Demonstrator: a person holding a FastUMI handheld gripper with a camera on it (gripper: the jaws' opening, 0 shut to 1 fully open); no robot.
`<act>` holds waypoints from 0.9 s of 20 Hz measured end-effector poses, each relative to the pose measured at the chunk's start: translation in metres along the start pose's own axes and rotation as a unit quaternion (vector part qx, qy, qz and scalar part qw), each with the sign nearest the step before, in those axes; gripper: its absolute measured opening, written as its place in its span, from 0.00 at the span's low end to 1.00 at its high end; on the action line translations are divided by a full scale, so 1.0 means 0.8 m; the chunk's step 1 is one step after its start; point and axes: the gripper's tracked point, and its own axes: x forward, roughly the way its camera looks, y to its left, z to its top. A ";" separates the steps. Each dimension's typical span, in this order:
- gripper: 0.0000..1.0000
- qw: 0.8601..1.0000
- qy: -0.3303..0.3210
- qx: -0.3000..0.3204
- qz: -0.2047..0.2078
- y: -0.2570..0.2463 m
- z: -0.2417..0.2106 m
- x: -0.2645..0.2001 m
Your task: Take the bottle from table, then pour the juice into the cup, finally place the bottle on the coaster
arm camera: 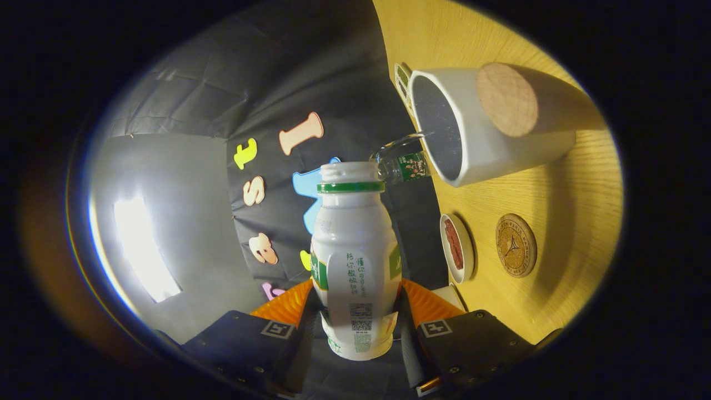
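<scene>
Toward the left, beyond the fingers, hangs the booth's dark cloth wall [311, 83] with a bright patch of light on a paler panel [144, 250].

In the middle, the bottle [355, 261] is a small white plastic one with a green ring under its open, threaded neck, a green band on its label and printed codes low on its side. It sits between the two fingers of the gripper [358, 328], which are closed in on it, one pressing each flank, so it is held clear of the table. Its neck points straight ahead, away from the fingers.

The whole view is rolled over sideways: the yellow wood-grain table [577, 183] stands as a near-vertical plane on the right, which shows the gripper turned hard onto its side.

Just beyond the bottle's neck lies a clear bottle [402, 161] with a green label, next to the mouth of the white cup [489, 139]. A round pale wooden disc [506, 100] appears against the cup's side. Nearer the fingers, a small white dish [456, 249] holds something reddish, and beside it rests the round brown coaster [516, 245], well apart from the held bottle.
</scene>
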 end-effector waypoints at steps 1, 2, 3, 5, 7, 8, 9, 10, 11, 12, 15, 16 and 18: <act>0.67 1.000 -0.001 0.005 0.001 -0.001 -0.001 0.000; 0.67 1.000 -0.001 0.008 0.001 -0.002 -0.001 0.000; 0.67 1.000 -0.001 0.010 0.001 -0.003 -0.001 0.000; 0.67 1.000 -0.004 0.016 0.001 -0.001 -0.002 0.001; 0.67 1.000 -0.005 0.023 0.002 -0.002 -0.001 0.000; 0.67 1.000 -0.007 0.027 0.001 -0.003 -0.001 0.000; 0.67 0.999 -0.009 0.032 0.001 -0.004 0.000 -0.001; 0.67 0.999 -0.012 0.037 0.001 -0.003 0.000 -0.003; 0.67 0.999 -0.013 0.040 0.001 -0.004 0.001 -0.005; 0.67 0.999 -0.014 0.041 0.000 -0.004 0.001 -0.006; 0.67 0.999 -0.016 0.049 0.001 -0.002 0.000 -0.005; 0.67 0.998 -0.018 0.054 0.003 -0.001 0.001 -0.006; 0.67 0.998 -0.020 0.063 0.008 -0.003 0.001 -0.008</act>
